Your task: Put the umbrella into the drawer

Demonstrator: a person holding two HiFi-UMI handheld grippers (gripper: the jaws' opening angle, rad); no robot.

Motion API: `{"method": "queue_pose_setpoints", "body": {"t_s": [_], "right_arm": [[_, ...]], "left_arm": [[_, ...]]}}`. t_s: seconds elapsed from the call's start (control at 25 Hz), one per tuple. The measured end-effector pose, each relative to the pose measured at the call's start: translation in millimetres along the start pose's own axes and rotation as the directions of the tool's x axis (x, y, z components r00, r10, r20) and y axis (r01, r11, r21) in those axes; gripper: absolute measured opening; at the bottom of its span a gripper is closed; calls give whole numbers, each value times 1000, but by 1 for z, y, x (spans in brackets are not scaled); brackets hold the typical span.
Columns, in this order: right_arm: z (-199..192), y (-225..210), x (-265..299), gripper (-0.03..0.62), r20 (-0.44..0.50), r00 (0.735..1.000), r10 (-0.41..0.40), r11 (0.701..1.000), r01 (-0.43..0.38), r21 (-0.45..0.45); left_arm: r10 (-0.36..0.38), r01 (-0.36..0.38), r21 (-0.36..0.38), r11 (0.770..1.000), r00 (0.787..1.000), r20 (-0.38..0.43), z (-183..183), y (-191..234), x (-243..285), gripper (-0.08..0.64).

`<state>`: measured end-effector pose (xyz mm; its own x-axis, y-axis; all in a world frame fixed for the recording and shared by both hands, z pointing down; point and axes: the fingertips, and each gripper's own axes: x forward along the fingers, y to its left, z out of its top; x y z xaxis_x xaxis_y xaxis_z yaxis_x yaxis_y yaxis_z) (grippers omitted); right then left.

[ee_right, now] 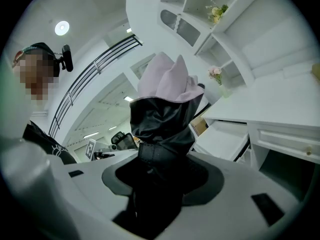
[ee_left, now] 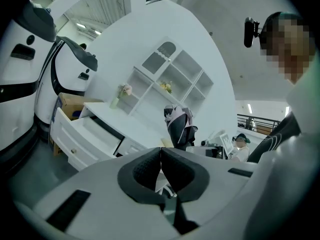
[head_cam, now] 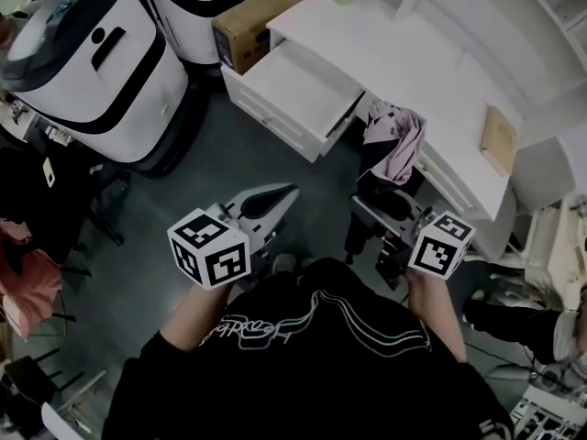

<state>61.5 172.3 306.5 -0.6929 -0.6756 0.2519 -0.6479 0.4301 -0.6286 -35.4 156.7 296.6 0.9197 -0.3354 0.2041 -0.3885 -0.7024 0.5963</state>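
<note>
A folded black and pink umbrella stands up out of my right gripper, whose jaws are shut on its black lower part. The same umbrella shows at the middle of the left gripper view. My left gripper is beside the right one, its pads touching with nothing between them. The white drawer is pulled out of the white desk ahead of both grippers, and I see nothing in it. Both the left gripper view and the right gripper view also show the drawer.
A large white and black machine stands at the left, a second one behind it. A cardboard box sits by the desk's left end. A small tan box lies on the desk at the right. White shelves rise behind the desk.
</note>
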Motion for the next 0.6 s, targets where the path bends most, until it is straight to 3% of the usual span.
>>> {"method": "queue_pose_setpoints", "body": {"t_s": [0.16,0.36,0.6], "right_arm": [[17,-15,11,224,3,1000,1,1000,-1,-14],[64,-63,60,224,-35,999,36,999,-37,-6],[102,-131,133,224,-161,986,35,996,-47,-74]], "left_arm": [[15,-15,-1,1000,1000,5,8,9,8,20],[78,-78,-9,997,997,11,51,57,42,20],[141,-140,-50,989,990,13,100,126,96,20]]}}
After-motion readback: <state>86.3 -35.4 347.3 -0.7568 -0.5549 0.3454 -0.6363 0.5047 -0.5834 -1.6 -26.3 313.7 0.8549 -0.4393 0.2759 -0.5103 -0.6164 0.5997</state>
